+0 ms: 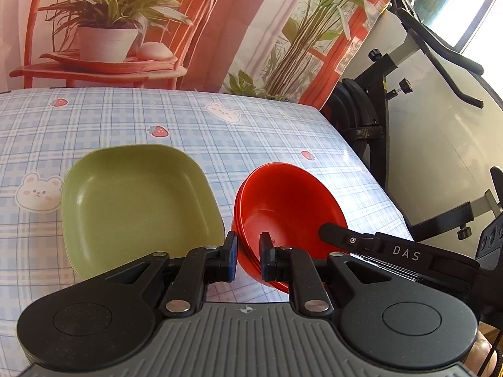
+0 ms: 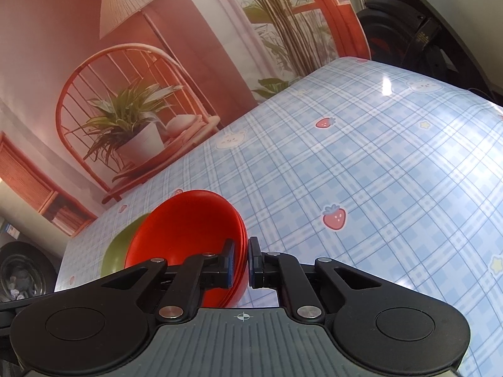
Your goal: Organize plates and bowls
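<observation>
Both grippers clamp the rim of the red bowl stack: left gripper (image 1: 248, 253) on its near-left rim, right gripper (image 2: 241, 262) on the opposite side. Red bowls (image 1: 289, 207) sit nested, several rims showing, tilted, glossy plastic. Green square plate (image 1: 135, 201) lies just beside them on the left, flat on the table, nothing in it. Tablecloth (image 1: 188, 125) is blue plaid with bears and strawberries. Printed backdrop (image 1: 125, 31) of chair and potted plant behind; exercise bike (image 1: 393, 94) at right.
</observation>
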Available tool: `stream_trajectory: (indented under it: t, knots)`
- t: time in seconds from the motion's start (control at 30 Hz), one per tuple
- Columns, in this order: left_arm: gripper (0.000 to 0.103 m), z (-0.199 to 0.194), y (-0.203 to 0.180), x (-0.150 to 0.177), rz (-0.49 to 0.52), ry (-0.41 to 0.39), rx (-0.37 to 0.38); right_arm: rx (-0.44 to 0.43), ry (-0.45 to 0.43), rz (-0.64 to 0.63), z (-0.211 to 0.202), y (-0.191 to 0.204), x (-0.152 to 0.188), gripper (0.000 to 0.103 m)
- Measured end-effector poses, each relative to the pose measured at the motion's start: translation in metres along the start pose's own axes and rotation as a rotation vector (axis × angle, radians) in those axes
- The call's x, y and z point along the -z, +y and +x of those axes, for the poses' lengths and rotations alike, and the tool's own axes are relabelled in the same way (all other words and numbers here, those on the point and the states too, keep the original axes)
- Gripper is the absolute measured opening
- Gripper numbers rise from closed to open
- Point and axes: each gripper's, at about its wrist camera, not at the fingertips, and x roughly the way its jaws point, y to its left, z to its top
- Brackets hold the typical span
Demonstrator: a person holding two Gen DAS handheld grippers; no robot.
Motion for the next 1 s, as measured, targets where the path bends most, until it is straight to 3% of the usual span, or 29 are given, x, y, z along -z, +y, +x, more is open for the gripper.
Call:
stream_trajectory:
  t: [0.37,0.67,0.83,1.0]
  knots:
    - [0.015,-0.029,0.047,-0.044,-0.02,-0.056,-0.053,-0.072,0.006,-0.094,0.039,0.076,-0.027,0.009]
    - [0.015,-0.024,0.084,-0.028,-0.08,-0.004,-0.1,-0.067,0.068,-0.143,0.069,0.108,-0.005,0.009]
    - [0.015,-0.021,0.087,-0.019,-0.094,0.012,-0.098,-0.051,0.098,-0.146,0.075,0.105,0.004,0.009]
    - [0.015,-0.021,0.085,-0.01,-0.057,0.023,-0.144,-0.052,0.121,-0.153,0.079,0.102,0.013,0.009]
